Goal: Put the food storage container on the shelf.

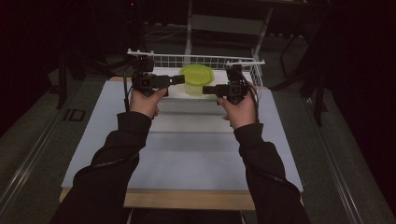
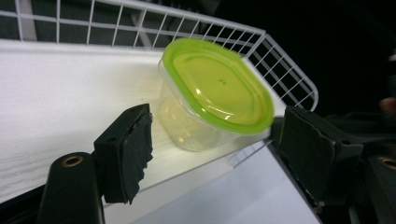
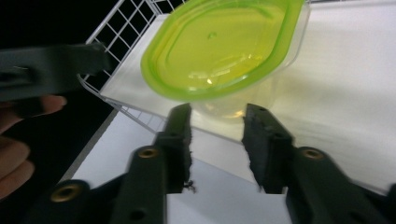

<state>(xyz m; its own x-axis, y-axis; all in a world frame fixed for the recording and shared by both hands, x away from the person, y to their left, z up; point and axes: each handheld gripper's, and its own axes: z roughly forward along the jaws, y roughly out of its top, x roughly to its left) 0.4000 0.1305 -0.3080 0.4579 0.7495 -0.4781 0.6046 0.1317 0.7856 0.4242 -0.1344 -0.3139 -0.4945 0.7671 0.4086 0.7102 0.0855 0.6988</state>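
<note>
Approach step, by appearance: left gripper [image 1: 180,80] with jaws wide and right gripper [image 1: 208,89] with jaws narrowly parted both flank the green-lidded container [image 1: 196,79], gripping nothing. It sits in the white wire rack [image 1: 254,70] at the pale tabletop's [image 1: 187,154] far edge. Next move likely calls for closing on it squarely; the room is dark.

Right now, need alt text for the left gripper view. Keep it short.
A clear tub with a green lid stands on a white shelf fenced by a white wire rail, tilted in frame. The left gripper has its two black jaws wide open, one on each side of the tub, not touching it.
</note>
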